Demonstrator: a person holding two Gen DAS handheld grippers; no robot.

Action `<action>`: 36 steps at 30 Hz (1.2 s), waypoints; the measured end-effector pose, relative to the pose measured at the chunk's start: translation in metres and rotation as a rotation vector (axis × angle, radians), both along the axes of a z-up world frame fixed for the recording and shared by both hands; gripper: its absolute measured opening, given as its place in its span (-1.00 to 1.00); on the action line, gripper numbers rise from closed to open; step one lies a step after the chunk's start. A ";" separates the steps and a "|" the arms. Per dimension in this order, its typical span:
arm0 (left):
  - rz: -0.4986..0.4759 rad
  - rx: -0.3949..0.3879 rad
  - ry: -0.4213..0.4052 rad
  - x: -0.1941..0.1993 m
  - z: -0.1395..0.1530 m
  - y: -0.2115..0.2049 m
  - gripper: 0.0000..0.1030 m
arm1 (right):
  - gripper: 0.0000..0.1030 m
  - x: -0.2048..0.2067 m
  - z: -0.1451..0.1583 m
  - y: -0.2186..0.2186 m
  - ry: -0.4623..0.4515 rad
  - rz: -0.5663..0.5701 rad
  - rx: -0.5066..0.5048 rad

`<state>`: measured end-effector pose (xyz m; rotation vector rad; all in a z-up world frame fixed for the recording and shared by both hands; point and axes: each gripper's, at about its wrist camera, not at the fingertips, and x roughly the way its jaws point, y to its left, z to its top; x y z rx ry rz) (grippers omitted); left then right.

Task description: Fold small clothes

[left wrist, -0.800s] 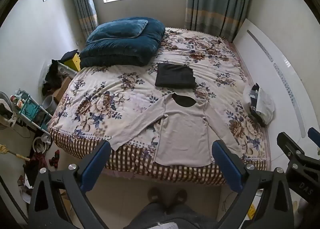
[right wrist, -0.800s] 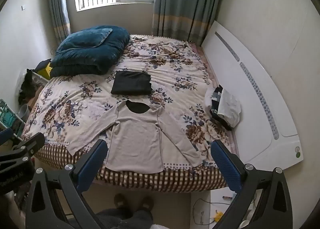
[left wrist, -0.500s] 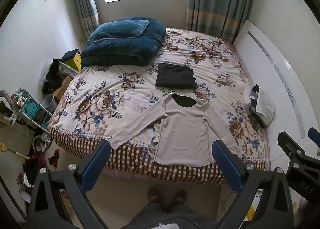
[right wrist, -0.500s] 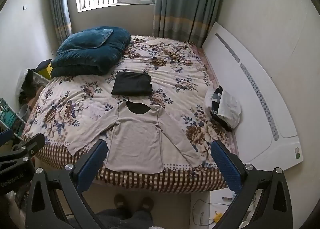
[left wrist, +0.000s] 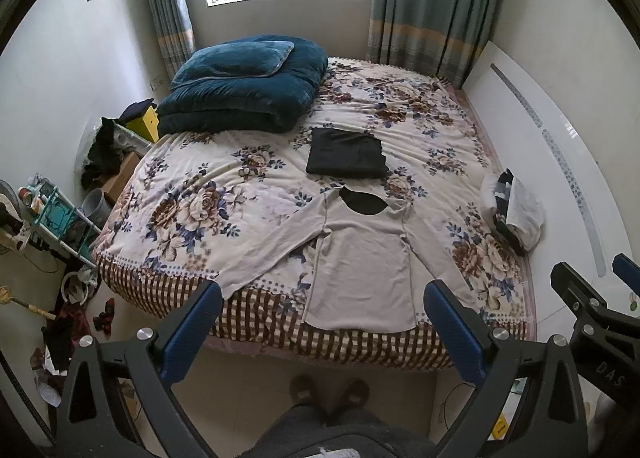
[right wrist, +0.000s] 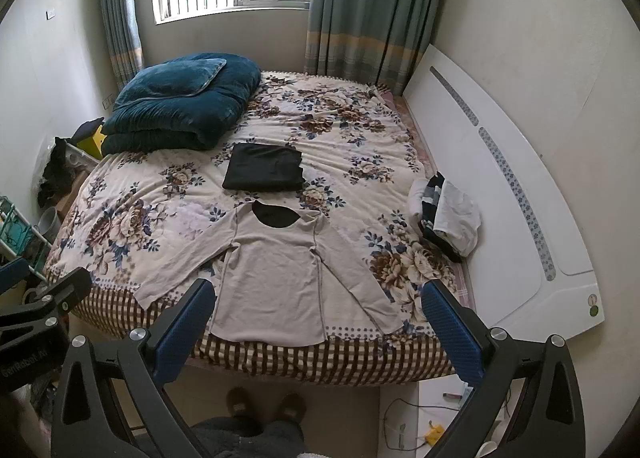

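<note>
A beige long-sleeved top [left wrist: 360,262] lies flat on the floral bed [left wrist: 224,194] near its front edge, sleeves spread out; it also shows in the right wrist view [right wrist: 276,278]. A folded black garment [left wrist: 346,154] lies behind it, also in the right wrist view [right wrist: 264,174]. My left gripper [left wrist: 322,306] is open and empty, held above the floor in front of the bed. My right gripper [right wrist: 318,302] is open and empty, likewise short of the bed edge.
A dark blue folded quilt with a pillow [left wrist: 244,90] sits at the bed's back left. A bundle of white and dark clothes [left wrist: 512,210] lies at the bed's right edge by the white headboard [left wrist: 532,146]. A cluttered shelf and floor items [left wrist: 52,218] stand left.
Both grippers have drifted slightly; the view has shifted a little. The clothes have not moved.
</note>
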<state>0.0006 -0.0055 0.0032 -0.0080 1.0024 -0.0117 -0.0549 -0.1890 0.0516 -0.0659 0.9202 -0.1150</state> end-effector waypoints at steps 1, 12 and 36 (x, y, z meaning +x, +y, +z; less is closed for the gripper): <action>0.001 -0.001 0.000 0.000 0.004 -0.004 1.00 | 1.00 0.000 0.000 0.000 0.000 0.000 0.000; 0.002 -0.009 -0.002 -0.001 0.019 -0.015 1.00 | 1.00 -0.004 -0.003 0.001 -0.005 0.000 -0.003; 0.001 -0.026 -0.015 0.011 0.024 -0.022 1.00 | 1.00 -0.008 0.017 -0.004 -0.013 -0.004 -0.005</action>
